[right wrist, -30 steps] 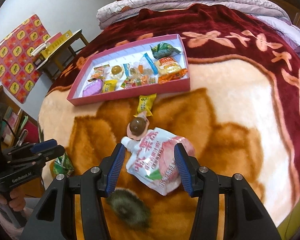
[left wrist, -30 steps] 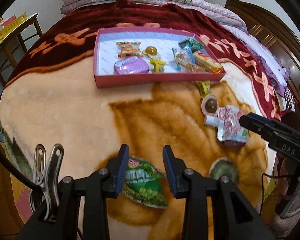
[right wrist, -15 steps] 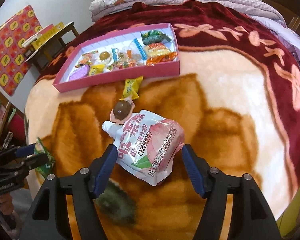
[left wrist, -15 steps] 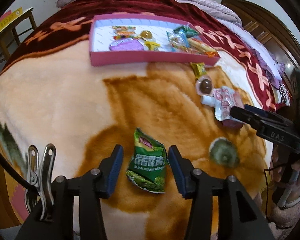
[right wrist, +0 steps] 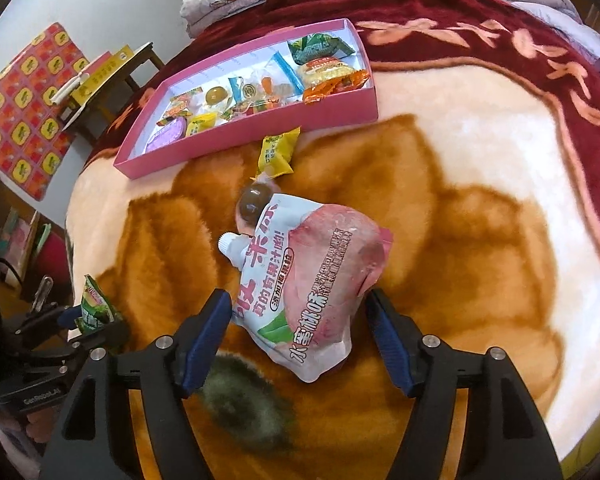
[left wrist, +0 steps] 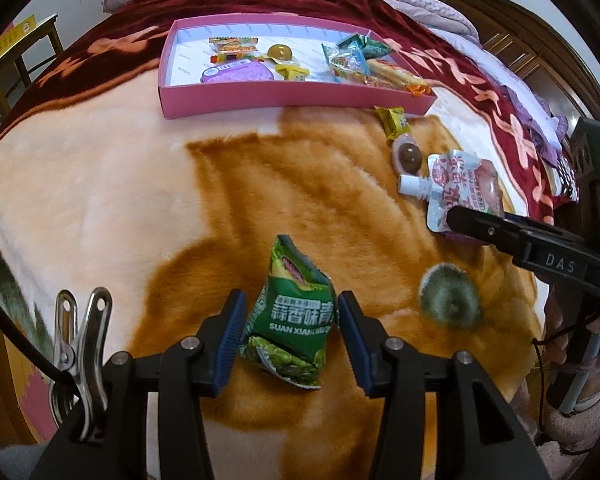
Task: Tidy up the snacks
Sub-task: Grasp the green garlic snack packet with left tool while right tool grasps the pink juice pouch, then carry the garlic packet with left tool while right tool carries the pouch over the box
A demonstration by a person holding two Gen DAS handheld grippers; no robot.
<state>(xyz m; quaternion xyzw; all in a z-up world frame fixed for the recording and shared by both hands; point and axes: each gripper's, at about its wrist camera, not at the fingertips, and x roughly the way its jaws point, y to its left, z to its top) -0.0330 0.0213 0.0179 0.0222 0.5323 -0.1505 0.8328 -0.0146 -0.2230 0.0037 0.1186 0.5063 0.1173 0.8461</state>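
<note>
Green foil now stands up between the left gripper (left wrist: 290, 330) fingers: the green bag (left wrist: 292, 320) was lying flatter on the blanket (left wrist: 100, 184) half a second ago, and now it is tipped up with the blue pads close on both its sides, seemingly just touching, so the squeeze looks begun but I cannot tell if it is firm. Across the bed, the right gripper (right wrist: 300, 334) has come down further over the pink pouch (right wrist: 312, 280); its fingers are wide, one to each side of the pouch's lower end, not yet pressing. Both snacks look about to be lifted for the pink tray (left wrist: 284, 98), which lies well ahead of both sets of fingers and already holds many sweets.

The bag's long axis runs straight out from the left fingers, its crimped top pointing away toward the tray. The pouch lies slanted, its white cap (right wrist: 230, 242) pointing forward and to the left of the right fingers, its base just between the pads. Beyond the cap rest a brown jelly cup (right wrist: 254, 204) and a yellow sweet (right wrist: 276, 154)
</note>
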